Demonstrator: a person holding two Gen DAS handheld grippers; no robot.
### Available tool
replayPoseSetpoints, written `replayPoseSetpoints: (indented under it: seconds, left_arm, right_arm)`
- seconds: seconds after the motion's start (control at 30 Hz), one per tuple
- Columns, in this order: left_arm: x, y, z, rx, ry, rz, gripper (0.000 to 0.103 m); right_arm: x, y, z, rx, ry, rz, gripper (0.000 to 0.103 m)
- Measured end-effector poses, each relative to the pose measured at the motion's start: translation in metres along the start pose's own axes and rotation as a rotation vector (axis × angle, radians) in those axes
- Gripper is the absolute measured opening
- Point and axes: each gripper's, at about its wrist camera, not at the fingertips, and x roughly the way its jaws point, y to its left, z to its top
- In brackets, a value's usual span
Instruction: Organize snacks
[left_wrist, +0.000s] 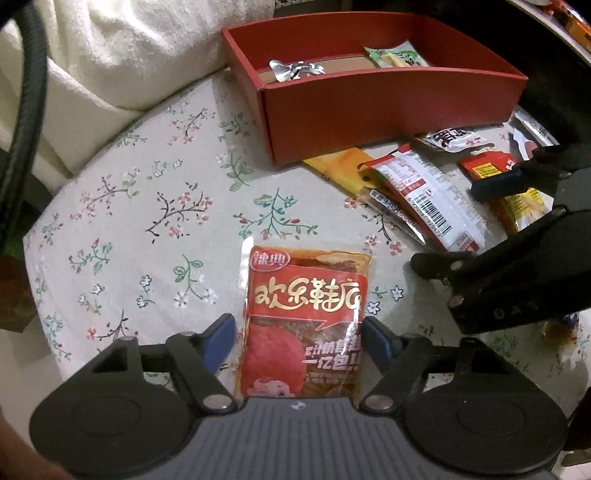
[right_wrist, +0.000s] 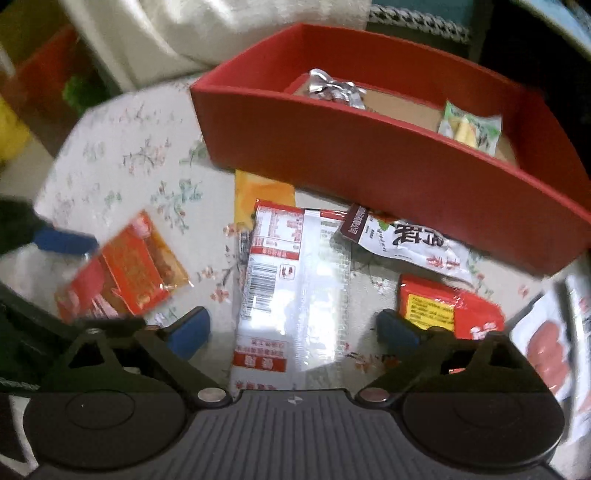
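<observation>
Left wrist view: two packets lie in the red box (left_wrist: 369, 110), so most sorting remains, I judge. Left gripper (left_wrist: 300, 343) has fingers spread wide around a red snack packet (left_wrist: 306, 295), not gripping. Right gripper (right_wrist: 293, 332) gapes, empty, over a long white packet (right_wrist: 295, 280) on the floral surface (left_wrist: 147, 184).

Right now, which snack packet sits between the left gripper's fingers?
The red spicy strip packet with gold lettering, alone on the floral cloth; the others lie heaped beside the red box.
</observation>
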Motion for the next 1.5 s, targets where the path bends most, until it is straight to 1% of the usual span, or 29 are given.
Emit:
replayPoseSetpoints:
  seconds: [0.03,0.07,0.1,0.13,0.23,0.37,0.53,0.6,0.77,0.97,1.23,1.4,1.5]
  left_arm:
    - [-0.003,-0.002,0.000,0.008,-0.002,0.001,0.059]
    - [-0.004,-0.003,0.000,0.006,0.002,0.001,0.059]
    - [-0.004,-0.003,0.000,0.002,0.008,-0.002,0.059]
    - [-0.004,-0.003,0.000,0.002,0.008,0.001,0.059]
    - [-0.005,-0.003,-0.001,-0.011,0.009,0.013,0.059]
    - [-0.016,0.002,0.000,-0.038,-0.020,-0.010,0.059]
    - [-0.025,0.008,0.001,-0.060,-0.045,-0.011,0.059]
    - [-0.028,0.008,0.003,-0.068,-0.052,-0.016,0.059]
    - [-0.033,0.002,0.006,-0.058,-0.071,-0.010,0.059]
    - [-0.038,-0.002,0.007,-0.051,-0.087,-0.004,0.059]
    - [-0.047,-0.004,0.012,-0.052,-0.121,0.001,0.059]
    - [-0.045,-0.006,0.012,-0.042,-0.121,0.003,0.059]
    - [-0.040,-0.007,0.010,-0.031,-0.105,0.011,0.059]
  right_arm:
    - [-0.001,0.002,-0.001,-0.019,-0.004,-0.017,0.090]
    - [-0.004,0.001,-0.002,-0.019,-0.010,-0.013,0.086]
    - [-0.007,0.000,-0.002,-0.015,-0.018,0.001,0.072]
    - [-0.011,-0.005,-0.001,0.004,-0.025,0.025,0.064]
    - [-0.014,-0.019,-0.001,0.083,-0.017,0.071,0.060]
    - [-0.020,-0.022,-0.006,0.108,-0.022,0.100,0.058]
    - [-0.035,-0.021,-0.006,0.114,-0.052,0.120,0.058]
    - [-0.040,-0.019,-0.006,0.112,-0.067,0.109,0.058]
    - [-0.046,-0.017,-0.007,0.114,-0.079,0.108,0.058]
    - [-0.055,-0.022,-0.011,0.145,-0.098,0.143,0.058]
    - [-0.070,-0.030,-0.009,0.191,-0.150,0.181,0.057]
    - [-0.068,-0.029,-0.009,0.193,-0.140,0.196,0.057]
    - [-0.062,-0.024,-0.010,0.174,-0.115,0.182,0.057]
